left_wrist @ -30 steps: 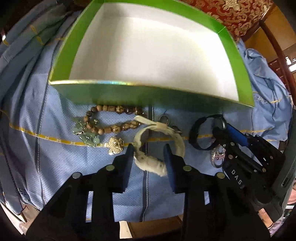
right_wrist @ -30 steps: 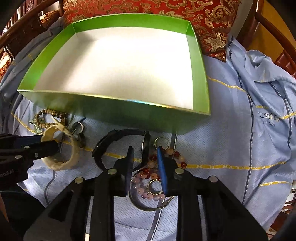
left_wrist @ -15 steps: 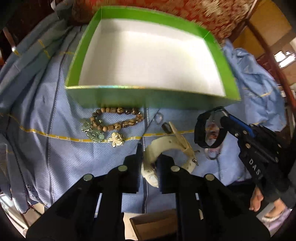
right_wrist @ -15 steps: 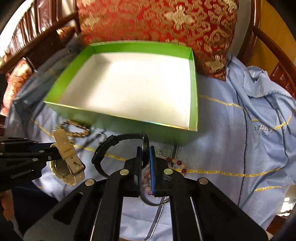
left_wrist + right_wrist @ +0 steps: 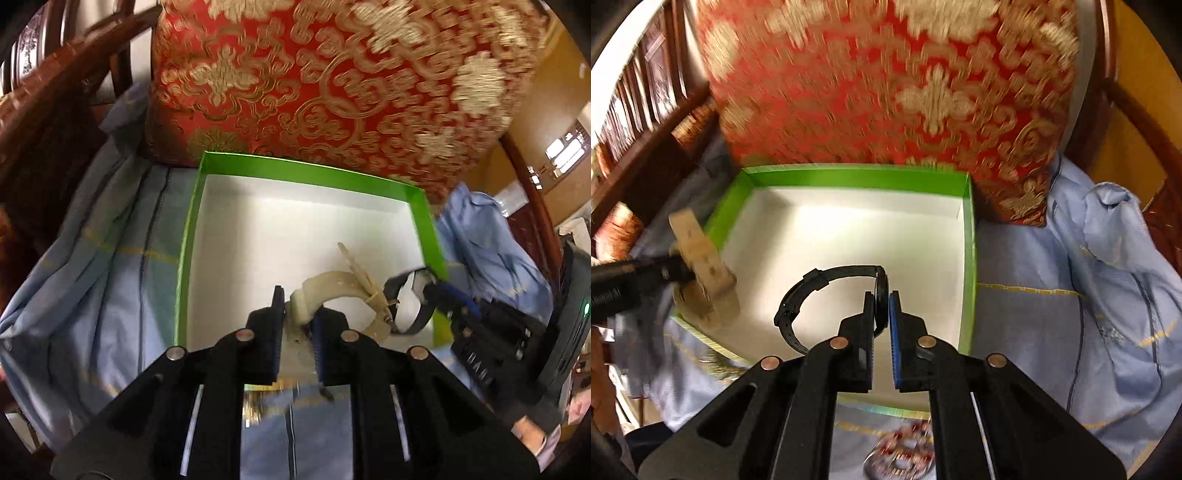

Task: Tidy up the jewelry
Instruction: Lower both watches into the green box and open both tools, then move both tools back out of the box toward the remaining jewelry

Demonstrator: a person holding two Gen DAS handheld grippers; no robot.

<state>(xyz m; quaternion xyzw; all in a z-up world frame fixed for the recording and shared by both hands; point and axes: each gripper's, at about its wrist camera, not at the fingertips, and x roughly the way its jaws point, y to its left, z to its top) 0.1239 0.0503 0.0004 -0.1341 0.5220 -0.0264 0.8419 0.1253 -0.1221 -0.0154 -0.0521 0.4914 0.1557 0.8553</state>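
Both grippers clamped, left gripper (image 5: 297,325) on cream watch (image 5: 334,295), right gripper (image 5: 882,312) on black watch (image 5: 827,291), both over green box (image 5: 969,258) front edge; clear rim w/ straps, release low & apart.

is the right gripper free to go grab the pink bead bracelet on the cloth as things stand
Probably not yet. The right gripper is shut on the black watch above the green box; the bead bracelet lies unobstructed below, but the watch must be released first.
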